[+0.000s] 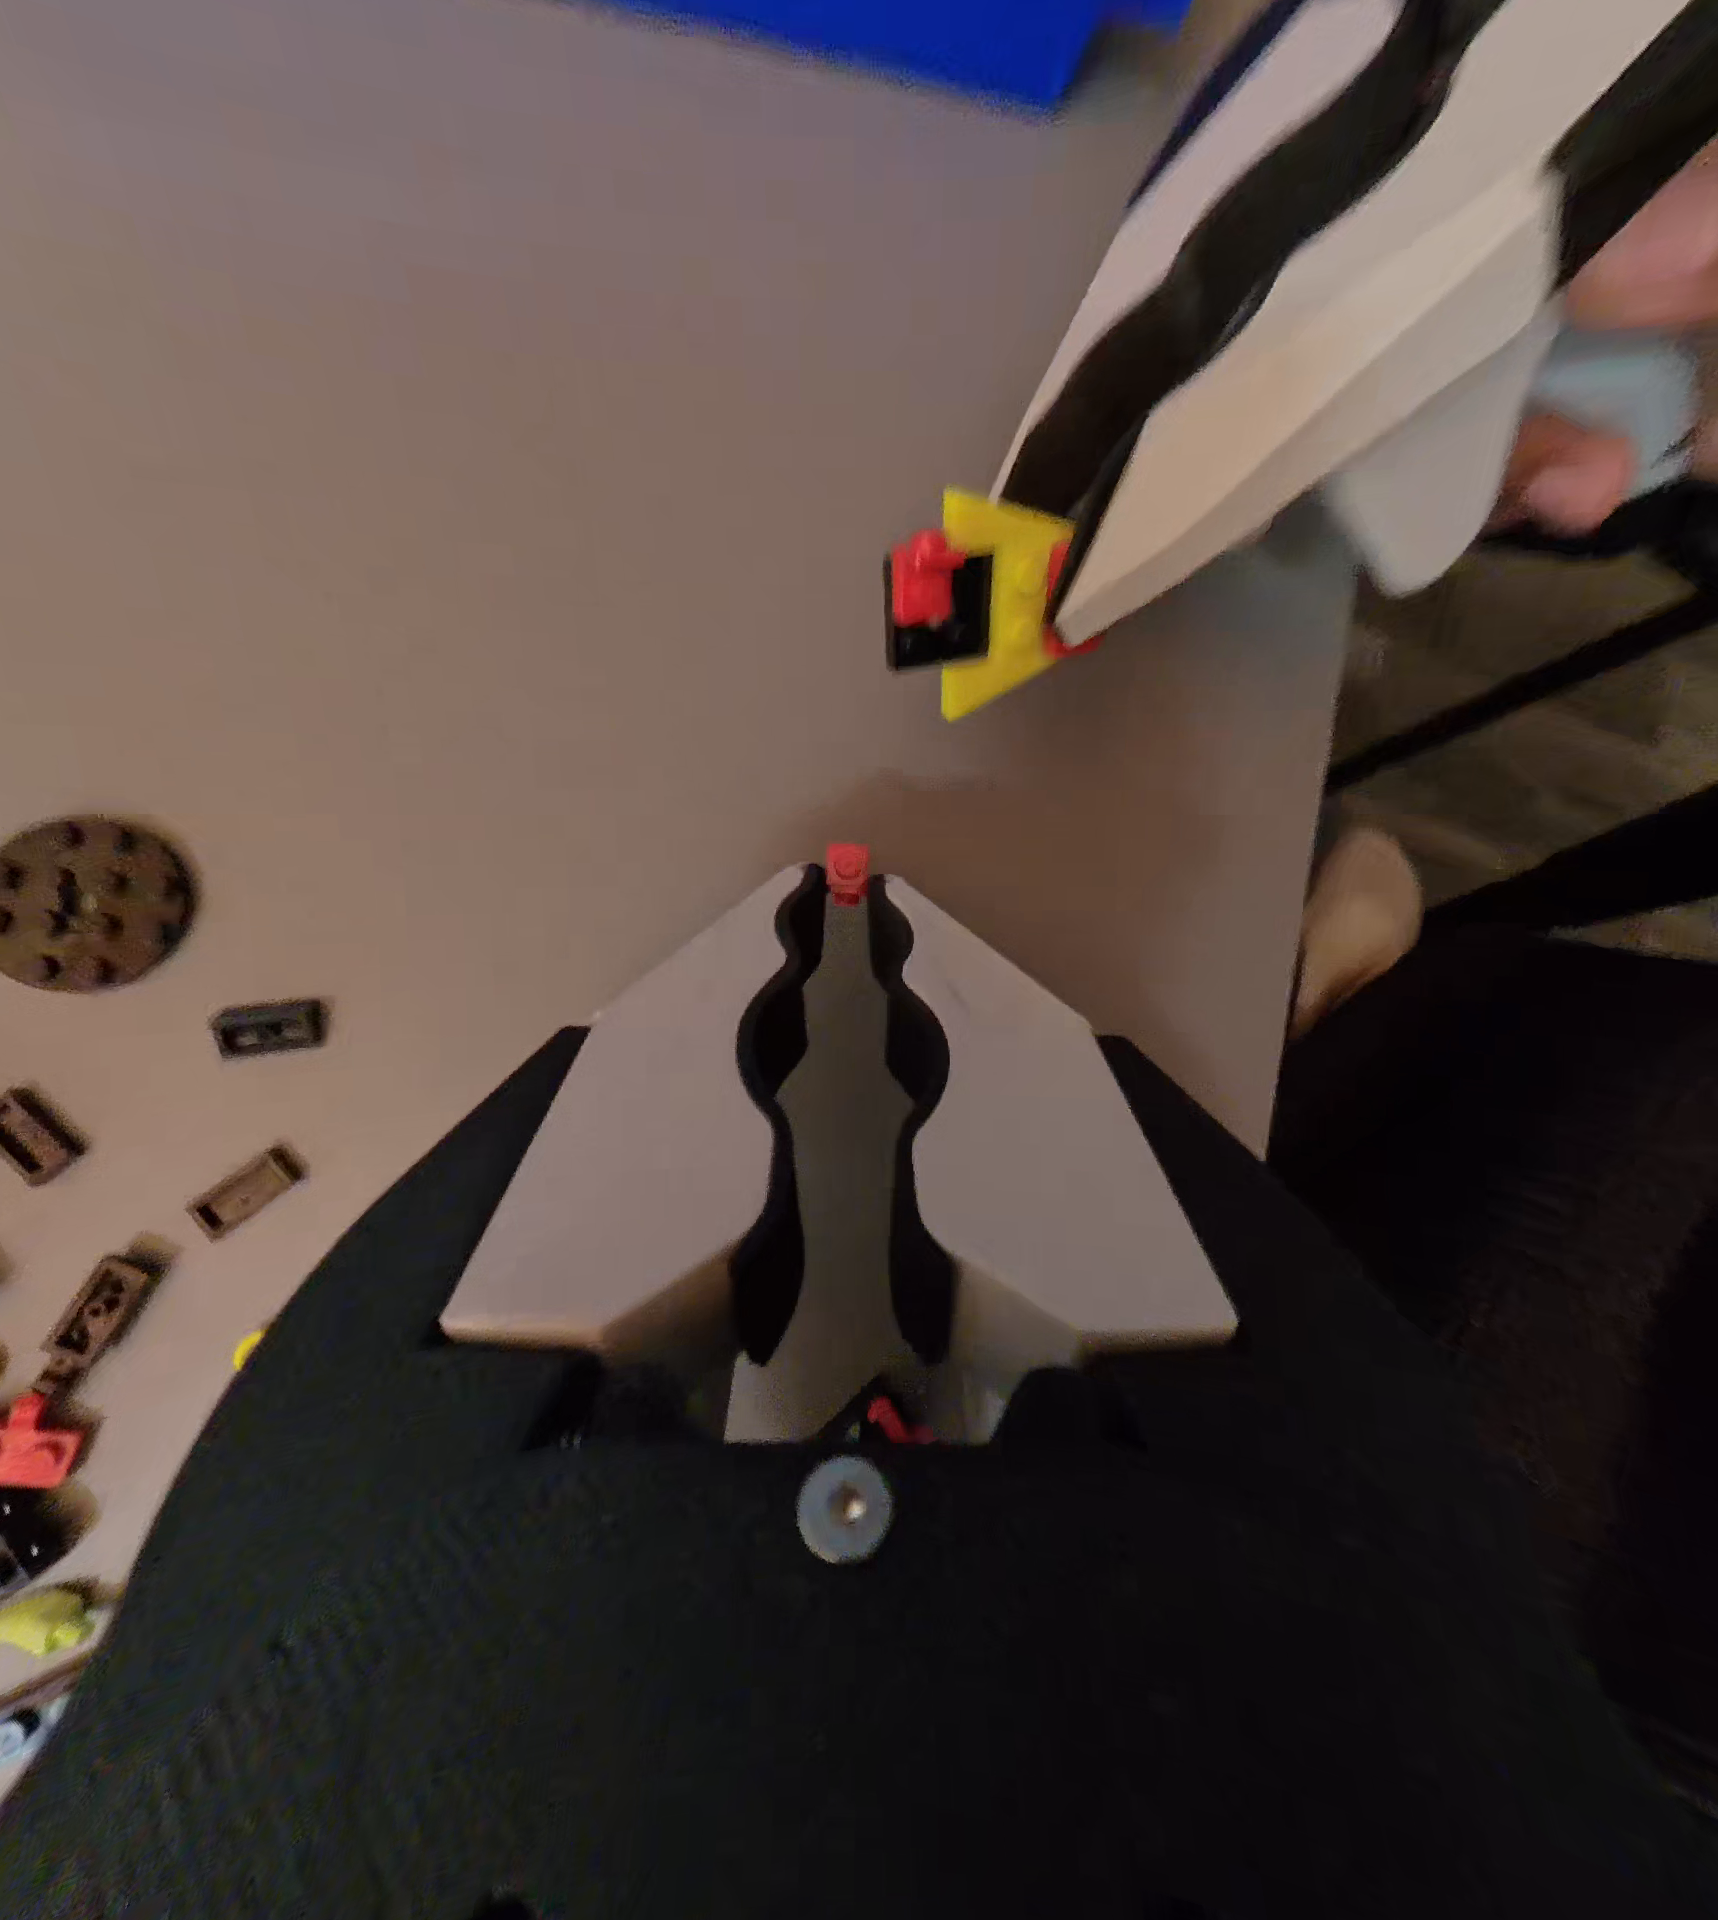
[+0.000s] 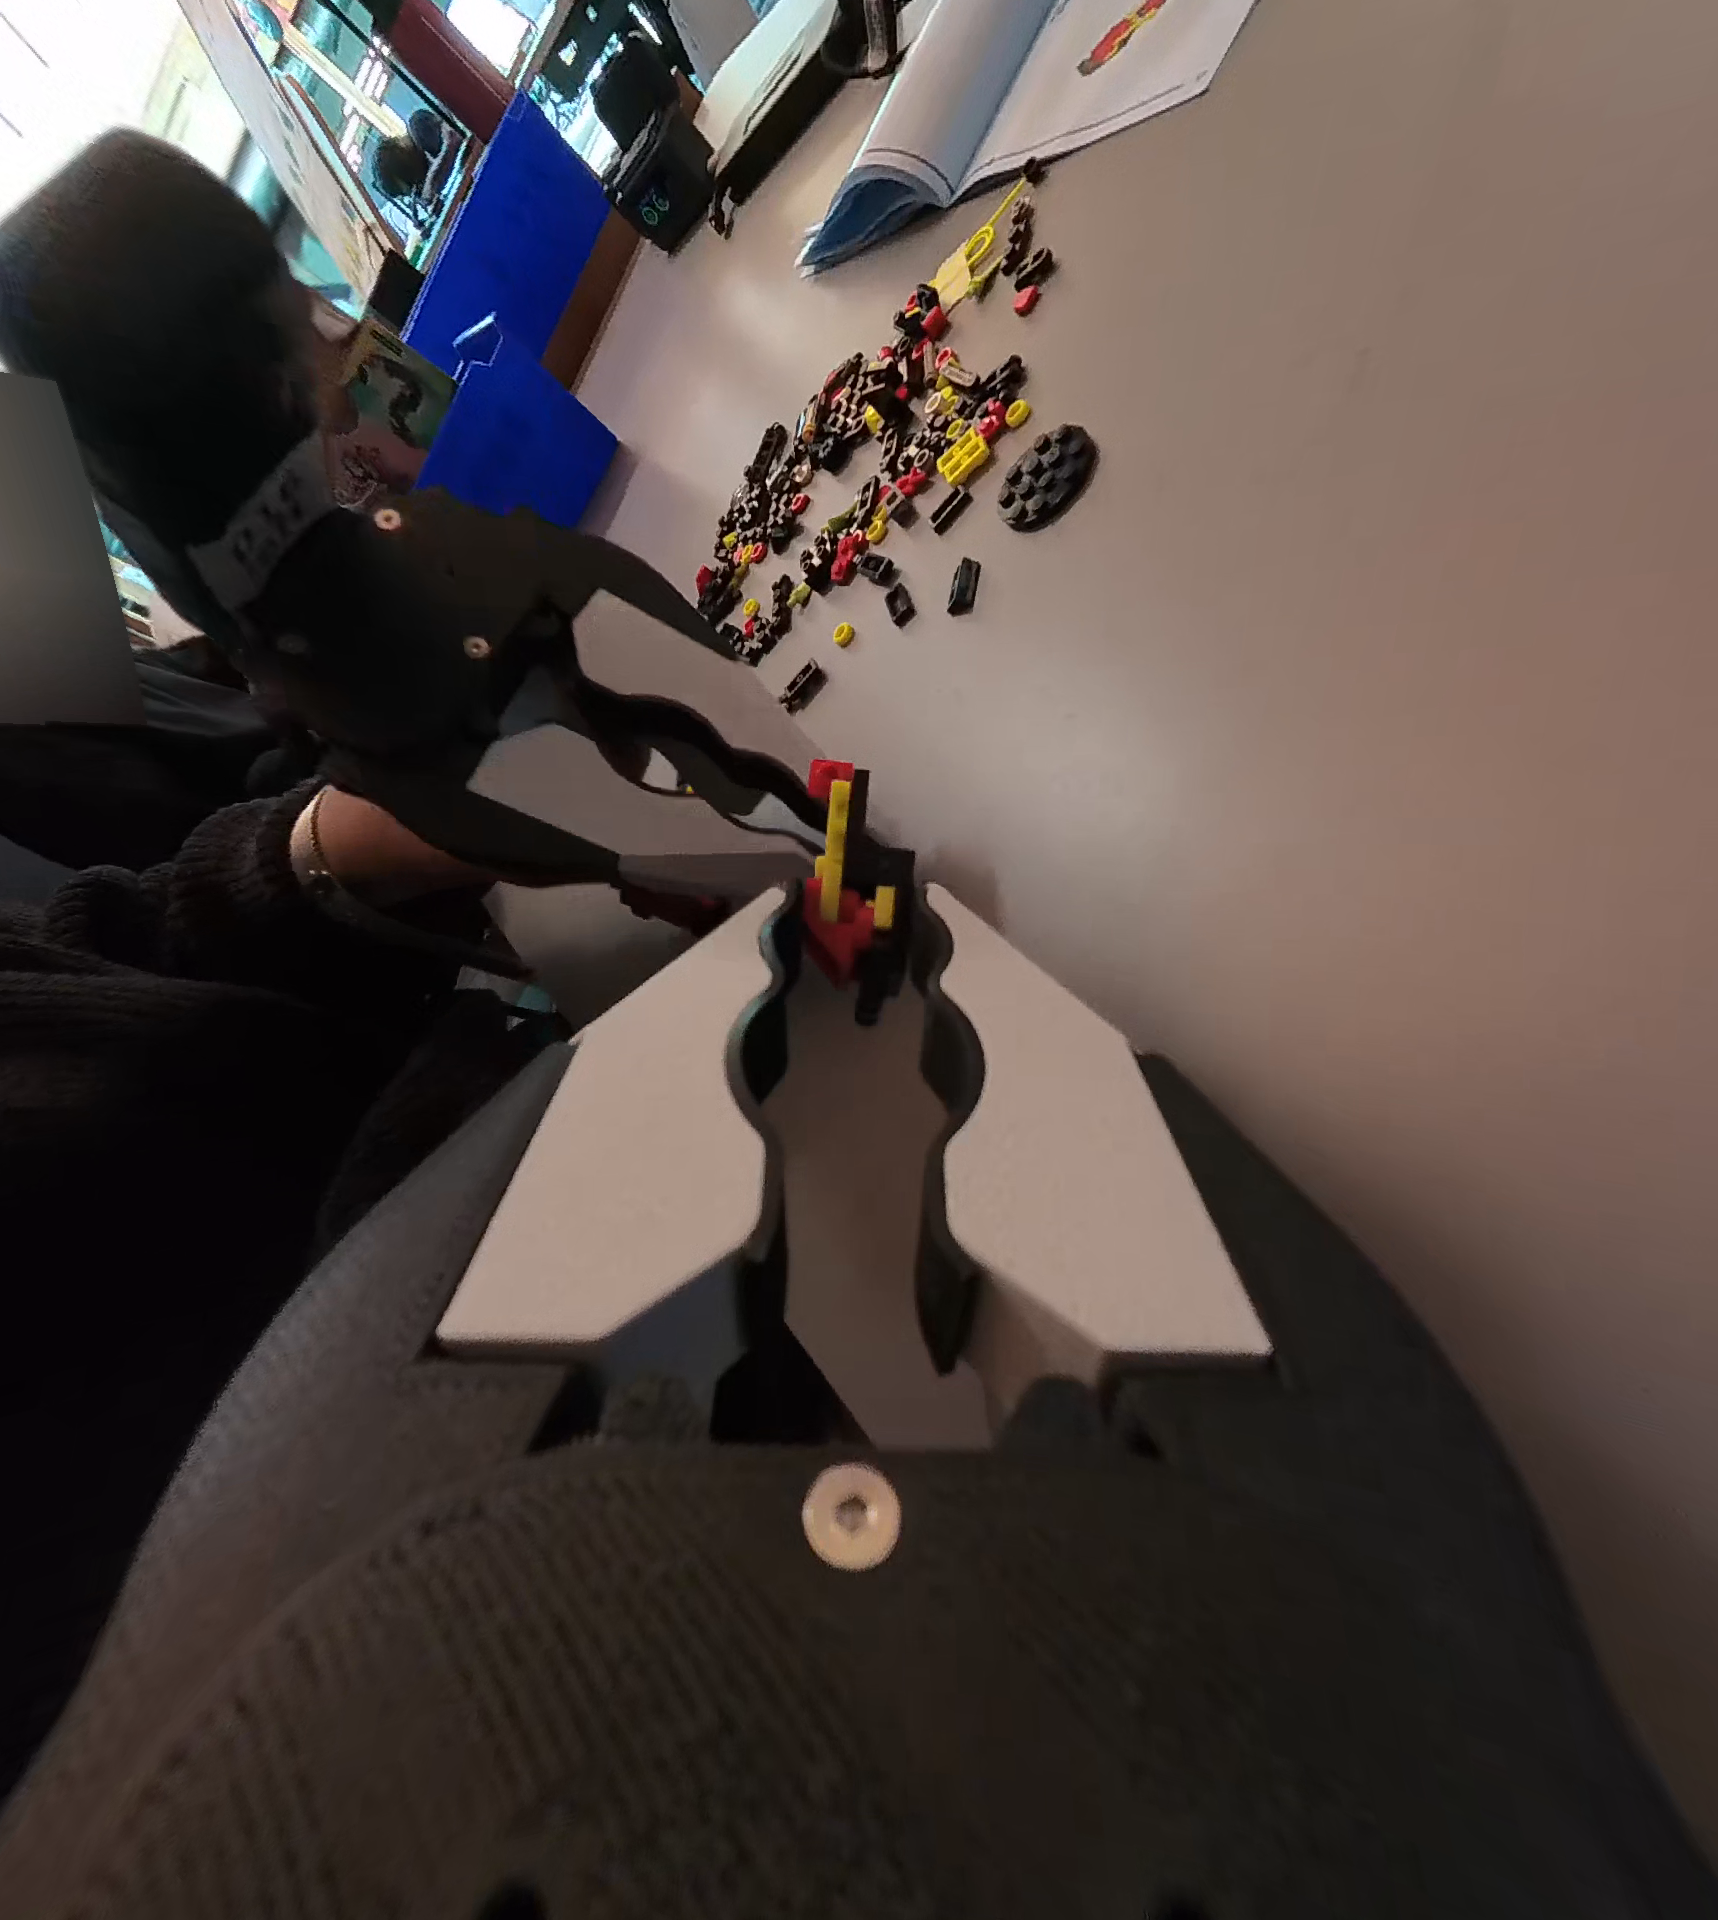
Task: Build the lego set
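Left gripper (image 1: 847,883) pinches a tiny red piece (image 1: 847,871) at its tips, just below the build (image 1: 980,603). Right gripper (image 2: 850,935) clamps that yellow, red and black build above the table (image 1: 419,468). Loose bricks (image 2: 896,468) lie well away from the build.

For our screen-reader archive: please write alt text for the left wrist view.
The left tool pinches a tiny red piece above a grey table. Upper right, the right tool holds a yellow, black and red assembly. Loose bricks lie at left.
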A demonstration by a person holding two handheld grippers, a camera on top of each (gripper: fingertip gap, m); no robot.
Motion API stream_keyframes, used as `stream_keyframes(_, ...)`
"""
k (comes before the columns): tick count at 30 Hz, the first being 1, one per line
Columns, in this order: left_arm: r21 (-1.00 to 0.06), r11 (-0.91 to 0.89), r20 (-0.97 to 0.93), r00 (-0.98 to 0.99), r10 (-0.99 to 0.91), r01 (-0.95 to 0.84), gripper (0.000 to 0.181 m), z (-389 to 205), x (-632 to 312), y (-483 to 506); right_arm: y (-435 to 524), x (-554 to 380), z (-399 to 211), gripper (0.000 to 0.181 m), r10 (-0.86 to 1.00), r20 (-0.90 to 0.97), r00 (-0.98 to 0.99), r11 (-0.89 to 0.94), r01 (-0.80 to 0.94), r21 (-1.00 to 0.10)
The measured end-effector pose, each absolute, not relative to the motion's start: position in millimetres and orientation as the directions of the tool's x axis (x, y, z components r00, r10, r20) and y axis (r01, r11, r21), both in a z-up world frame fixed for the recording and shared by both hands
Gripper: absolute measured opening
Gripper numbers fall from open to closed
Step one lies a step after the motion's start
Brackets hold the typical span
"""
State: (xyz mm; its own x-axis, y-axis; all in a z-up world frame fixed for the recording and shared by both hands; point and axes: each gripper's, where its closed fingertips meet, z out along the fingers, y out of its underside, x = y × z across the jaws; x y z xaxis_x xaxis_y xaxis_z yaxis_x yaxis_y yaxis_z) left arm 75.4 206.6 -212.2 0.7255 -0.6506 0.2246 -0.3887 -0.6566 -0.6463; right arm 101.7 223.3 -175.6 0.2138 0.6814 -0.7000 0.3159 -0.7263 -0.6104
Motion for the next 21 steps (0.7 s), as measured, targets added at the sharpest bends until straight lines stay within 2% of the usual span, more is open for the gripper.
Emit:
stream_keyframes(3,-0.767,-0.598,0.299,0.695,-0.654,-0.233,0.006,-179.2,80.4,215.1,223.3,98.6,-164.6,0.019,0.663,-0.728,0.172,-0.743,0.266,-0.614)
stream_keyframes(8,-0.849,-0.526,0.376,0.640,-0.669,-0.051,0.005,-145.1,80.8,219.4,226.1,96.5,-147.2,0.018,0.680,-0.720,0.137,-0.732,0.193,-0.654)
stream_keyframes(15,-0.863,-0.504,0.377,0.622,-0.686,-0.033,0.005,-139.6,81.4,218.7,221.6,93.1,-140.4,0.018,0.738,-0.661,0.138,-0.674,0.206,-0.709)
stream_keyframes(21,-0.874,-0.485,0.361,0.634,-0.684,-0.027,0.005,-136.6,81.6,220.0,220.2,91.0,-140.9,0.018,0.706,-0.696,0.132,-0.707,0.190,-0.681)
